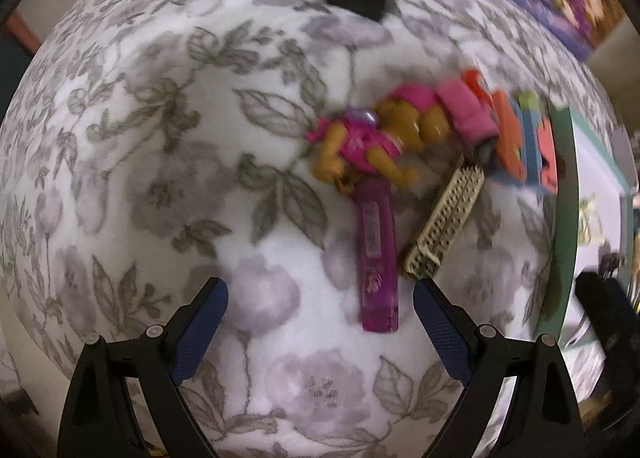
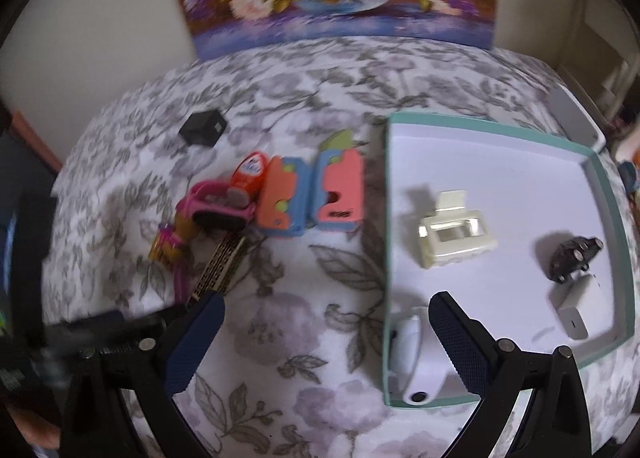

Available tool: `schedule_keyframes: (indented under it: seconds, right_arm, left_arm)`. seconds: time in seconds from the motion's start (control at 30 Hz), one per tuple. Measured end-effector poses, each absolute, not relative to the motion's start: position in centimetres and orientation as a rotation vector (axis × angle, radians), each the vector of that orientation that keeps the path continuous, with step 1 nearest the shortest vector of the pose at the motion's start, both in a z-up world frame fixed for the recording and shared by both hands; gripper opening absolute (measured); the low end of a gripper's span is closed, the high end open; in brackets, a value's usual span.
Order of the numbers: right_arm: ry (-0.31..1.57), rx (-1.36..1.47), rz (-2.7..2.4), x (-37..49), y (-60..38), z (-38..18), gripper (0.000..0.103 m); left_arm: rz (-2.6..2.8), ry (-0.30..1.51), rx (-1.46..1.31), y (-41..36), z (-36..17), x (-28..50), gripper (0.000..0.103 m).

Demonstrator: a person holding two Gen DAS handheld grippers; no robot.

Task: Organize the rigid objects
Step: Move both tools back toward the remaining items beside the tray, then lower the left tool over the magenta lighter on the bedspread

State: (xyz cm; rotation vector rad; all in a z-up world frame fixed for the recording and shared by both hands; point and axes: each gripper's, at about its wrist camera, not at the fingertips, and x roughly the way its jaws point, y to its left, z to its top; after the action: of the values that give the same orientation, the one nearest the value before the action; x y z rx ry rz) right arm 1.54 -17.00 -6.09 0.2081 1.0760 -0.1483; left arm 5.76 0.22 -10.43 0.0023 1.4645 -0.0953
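I have the left gripper (image 1: 320, 310) pointing straight down over the blanket (image 1: 160, 178), jaws wide apart and empty, with the purple stick (image 1: 378, 258) lying between them near the right pad. I should centre on the stick and square the pads to its long sides before closing. The right gripper (image 2: 326, 322) hangs open and empty at the tray (image 2: 387, 218) edge.

Toy cluster (image 1: 400, 138) beside teal tray (image 2: 612, 194)
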Motion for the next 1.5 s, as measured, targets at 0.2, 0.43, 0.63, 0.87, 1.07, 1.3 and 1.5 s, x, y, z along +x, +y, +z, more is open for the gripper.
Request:
schedule_keyframes:
  seconds: [0.2, 0.43, 0.63, 0.87, 1.07, 1.3, 1.5]
  right_arm:
    - [1.076, 0.263, -0.174, 1.3, -18.3, -6.0, 0.103]
    - [1.083, 0.256, -0.149, 1.5, -17.6, -6.3, 0.103]
    - [1.094, 0.216, -0.112, 1.9, -16.1, -6.6, 0.103]
    - [1.104, 0.175, -0.054, 2.3, -14.4, -6.9, 0.103]
    - [1.111, 0.181, -0.058, 2.5, -14.5, -7.1, 0.103]
    - [1.118, 0.198, -0.065, 2.4, -15.2, -7.3, 0.103]
    - [1.126, 0.199, -0.069, 2.5, -15.5, -7.6, 0.103]
  left_arm:
    - [-0.055, 1.454, 0.169, -1.3, -11.5, 4.7, 0.094]
    - [0.131, 1.398, 0.146, 2.2, -10.7, 5.2, 0.094]
    - [0.214, 1.391, 0.040, 4.2, -10.7, 5.8, 0.094]
    - [0.215, 1.360, -0.074, 6.7, -9.4, 6.0, 0.094]
    - [0.037, 1.389, -0.061, 4.4, -9.1, 6.8, 0.094]
    - [-0.061, 1.391, -0.116, 0.9, -8.3, 6.0, 0.094]
    - [-0.059, 1.379, -0.086, 0.1, -8.3, 6.2, 0.094]
